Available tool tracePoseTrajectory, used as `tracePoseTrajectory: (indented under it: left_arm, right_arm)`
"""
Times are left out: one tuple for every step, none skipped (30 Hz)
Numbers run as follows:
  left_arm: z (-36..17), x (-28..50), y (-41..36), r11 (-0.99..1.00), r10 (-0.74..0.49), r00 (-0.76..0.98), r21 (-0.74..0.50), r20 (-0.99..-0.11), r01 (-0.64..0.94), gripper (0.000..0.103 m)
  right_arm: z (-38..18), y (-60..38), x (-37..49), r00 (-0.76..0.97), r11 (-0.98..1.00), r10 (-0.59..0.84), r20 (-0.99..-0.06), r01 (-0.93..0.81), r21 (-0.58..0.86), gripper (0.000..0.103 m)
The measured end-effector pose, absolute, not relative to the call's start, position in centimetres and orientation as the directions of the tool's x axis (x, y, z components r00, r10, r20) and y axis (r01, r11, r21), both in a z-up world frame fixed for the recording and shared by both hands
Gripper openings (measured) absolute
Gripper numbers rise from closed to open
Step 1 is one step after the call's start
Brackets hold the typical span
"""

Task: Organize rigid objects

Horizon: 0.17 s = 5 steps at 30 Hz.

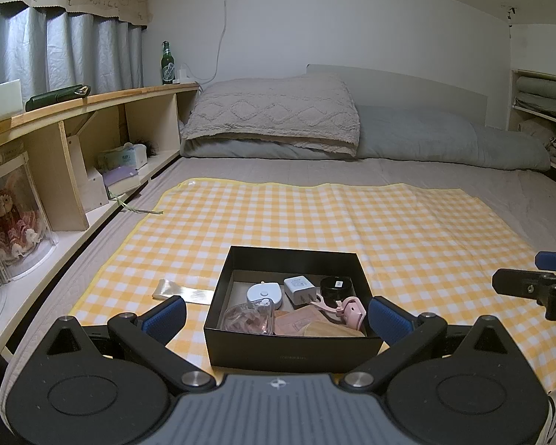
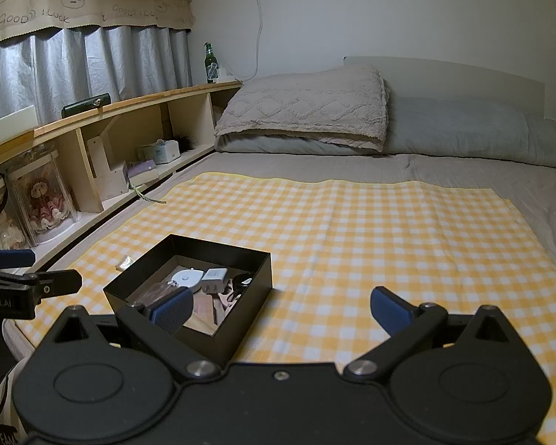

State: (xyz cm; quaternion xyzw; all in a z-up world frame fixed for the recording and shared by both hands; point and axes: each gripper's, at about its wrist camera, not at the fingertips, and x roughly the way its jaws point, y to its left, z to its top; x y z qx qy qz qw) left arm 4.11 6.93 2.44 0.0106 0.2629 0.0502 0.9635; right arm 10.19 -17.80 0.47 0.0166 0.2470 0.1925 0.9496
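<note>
A black open box (image 1: 293,350) stands on the yellow checked cloth (image 1: 352,222). In it lie a white round device (image 1: 263,291), a white charger (image 1: 299,288), a black round jar (image 1: 336,285), a pink eyelash curler (image 1: 346,307), a clear pink bottle (image 1: 248,319) and a tan flat piece. My left gripper (image 1: 276,319) is open and empty, its fingers on either side of the box's near part. My right gripper (image 2: 280,309) is open and empty, to the right of the box (image 2: 241,278), with its left finger (image 2: 170,309) over the box's near corner.
A clear plastic wrapper (image 1: 183,292) lies on the cloth left of the box. A wooden shelf (image 1: 92,100) runs along the left with a green bottle (image 1: 167,63), tissue box and doll case. Pillows (image 1: 274,111) lie at the far end of the bed.
</note>
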Motion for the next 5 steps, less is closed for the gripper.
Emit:
tracePoseTrajectory:
  left_arm:
    - [2.45, 4.09, 6.95, 0.995, 0.102, 0.856, 0.045, -0.506, -0.092, 0.103]
    - [2.46, 4.07, 6.96, 0.995, 0.102, 0.856, 0.043, -0.506, -0.094, 0.103]
    - [2.45, 4.04, 6.99, 0.995, 0.103, 0.856, 0.041, -0.506, -0.095, 0.103]
    - [2.46, 4.01, 6.97, 0.995, 0.103, 0.856, 0.041, -0.506, -0.096, 0.103]
    - [2.45, 3.98, 6.97, 0.995, 0.104, 0.856, 0.042, -0.506, -0.096, 0.103]
  right_arm:
    - [0.47, -17.80, 10.19, 0.804, 0.925, 0.374, -0.462, -0.357, 0.127, 0.103]
    - [0.51, -17.82, 10.20, 0.804, 0.925, 0.374, -0.462, -0.357, 0.128, 0.103]
    - [0.62, -17.85, 10.21, 0.804, 0.925, 0.375, -0.461, -0.358, 0.128, 0.103]
    - [0.67, -17.87, 10.20, 0.805, 0.925, 0.375, -0.460, -0.358, 0.128, 0.103]
    - [0.73, -17.88, 10.21, 0.805, 0.925, 0.375, -0.459, -0.358, 0.129, 0.103]
